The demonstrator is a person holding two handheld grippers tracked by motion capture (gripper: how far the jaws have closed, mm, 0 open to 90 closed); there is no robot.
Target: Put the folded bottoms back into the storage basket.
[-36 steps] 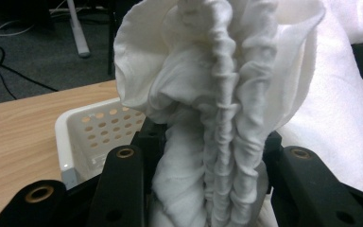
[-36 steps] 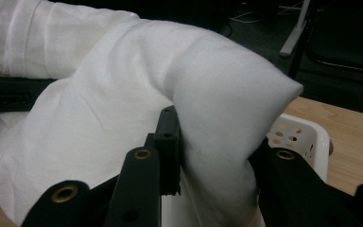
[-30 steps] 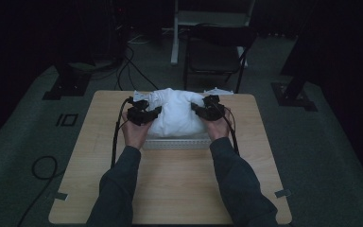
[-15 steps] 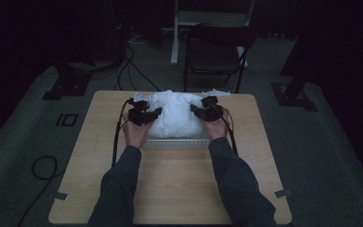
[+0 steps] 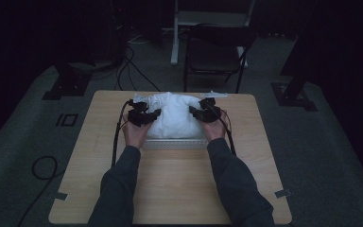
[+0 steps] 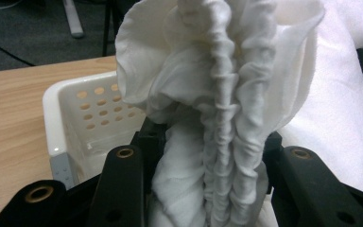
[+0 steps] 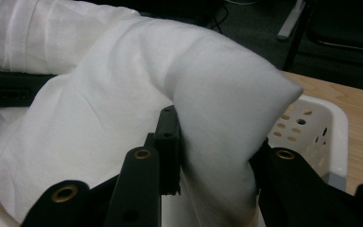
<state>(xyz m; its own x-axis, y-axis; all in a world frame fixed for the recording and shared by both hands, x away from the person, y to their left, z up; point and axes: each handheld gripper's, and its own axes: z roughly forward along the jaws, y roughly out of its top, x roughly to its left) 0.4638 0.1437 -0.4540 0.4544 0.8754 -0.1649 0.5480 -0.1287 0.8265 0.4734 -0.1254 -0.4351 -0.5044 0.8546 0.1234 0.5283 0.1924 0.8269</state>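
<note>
White, soft cloth [image 5: 174,118] bunches, crumpled, pinched by both grippers' fingers [image 6: 123,189] over basket [image 6: 71,113].

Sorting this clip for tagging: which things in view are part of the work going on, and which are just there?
In the job:
white cloth, bunched
white perforated basket under it
left gripper, shut on the cloth
right gripper, shut on the cloth

Just there:
wooden table
dark chair beyond the table
floor cables
</note>
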